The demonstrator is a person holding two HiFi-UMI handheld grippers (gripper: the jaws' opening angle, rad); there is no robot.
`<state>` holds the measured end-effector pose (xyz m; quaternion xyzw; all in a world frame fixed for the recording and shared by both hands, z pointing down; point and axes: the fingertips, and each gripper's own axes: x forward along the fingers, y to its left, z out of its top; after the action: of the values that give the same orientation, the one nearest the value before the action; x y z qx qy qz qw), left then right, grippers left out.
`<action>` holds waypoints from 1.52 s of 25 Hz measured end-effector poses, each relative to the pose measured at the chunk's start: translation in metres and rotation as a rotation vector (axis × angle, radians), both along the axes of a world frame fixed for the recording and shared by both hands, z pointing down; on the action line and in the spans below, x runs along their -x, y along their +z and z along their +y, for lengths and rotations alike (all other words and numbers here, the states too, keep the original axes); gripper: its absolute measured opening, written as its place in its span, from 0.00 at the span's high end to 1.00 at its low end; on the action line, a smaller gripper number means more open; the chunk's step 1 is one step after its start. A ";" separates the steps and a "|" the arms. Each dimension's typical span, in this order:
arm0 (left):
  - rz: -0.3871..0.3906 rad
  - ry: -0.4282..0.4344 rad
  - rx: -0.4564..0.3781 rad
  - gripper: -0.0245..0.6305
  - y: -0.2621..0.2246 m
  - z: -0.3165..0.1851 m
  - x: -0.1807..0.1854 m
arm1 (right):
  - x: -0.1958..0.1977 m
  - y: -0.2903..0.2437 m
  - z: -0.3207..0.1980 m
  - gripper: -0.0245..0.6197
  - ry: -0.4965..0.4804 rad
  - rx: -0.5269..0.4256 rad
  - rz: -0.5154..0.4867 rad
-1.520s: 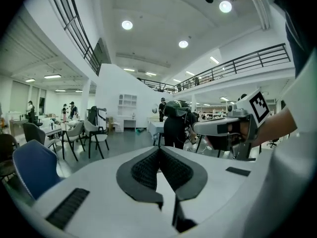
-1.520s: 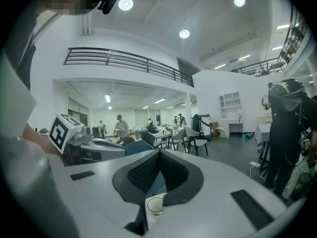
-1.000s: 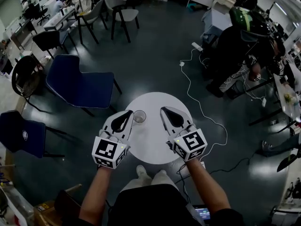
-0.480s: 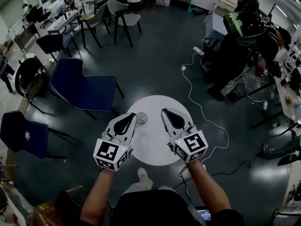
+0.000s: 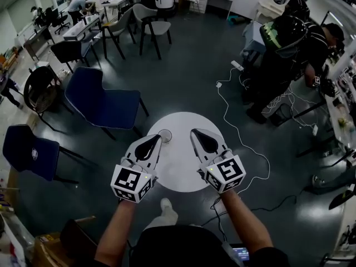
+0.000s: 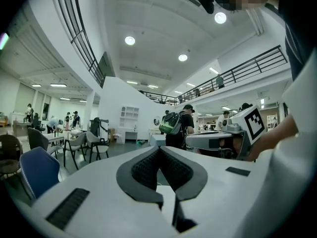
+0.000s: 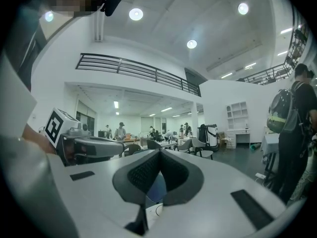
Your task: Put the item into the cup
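Head view: a round white worktop [image 5: 179, 174] stands on a dark floor, and a clear cup [image 5: 164, 136] stands on it near the far left edge. The cup is upright, so its long axis is vertical and its mouth points up. What is inside it I cannot tell. The left tool [image 5: 158, 138] hangs over the worktop with its tip just beside the cup, on the cup's left side. The right tool [image 5: 193, 131] hangs over the right part of the worktop, apart from the cup. Both tools point away from the person. A blue chair [image 5: 100, 102] is behind the worktop on the left.

Left gripper view: the jaws are clenched, pad against pad, with nothing between them, and the tool points level.

Right gripper view: here also the jaws are pressed together and carry nothing.
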<state>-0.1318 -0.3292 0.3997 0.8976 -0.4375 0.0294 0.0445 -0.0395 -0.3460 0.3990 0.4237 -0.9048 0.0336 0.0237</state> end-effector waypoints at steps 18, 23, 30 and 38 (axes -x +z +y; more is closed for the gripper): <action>-0.006 -0.020 -0.056 0.94 -0.027 0.124 -0.073 | -0.068 -0.034 0.123 0.94 -0.028 -0.059 -0.015; -0.011 -0.020 -0.070 0.94 -0.032 0.156 -0.088 | -0.081 -0.039 0.156 0.94 -0.030 -0.071 -0.022; -0.019 -0.039 -0.084 0.94 -0.036 0.209 -0.115 | -0.107 -0.042 0.207 0.94 -0.049 -0.082 -0.029; -0.018 -0.045 -0.088 0.94 -0.041 0.259 -0.135 | -0.130 -0.046 0.260 0.94 -0.045 -0.086 -0.032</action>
<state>0.0030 -0.0702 0.3590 0.8885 -0.4586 0.0170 0.0017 0.0905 -0.0861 0.3527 0.4033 -0.9150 0.0011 -0.0082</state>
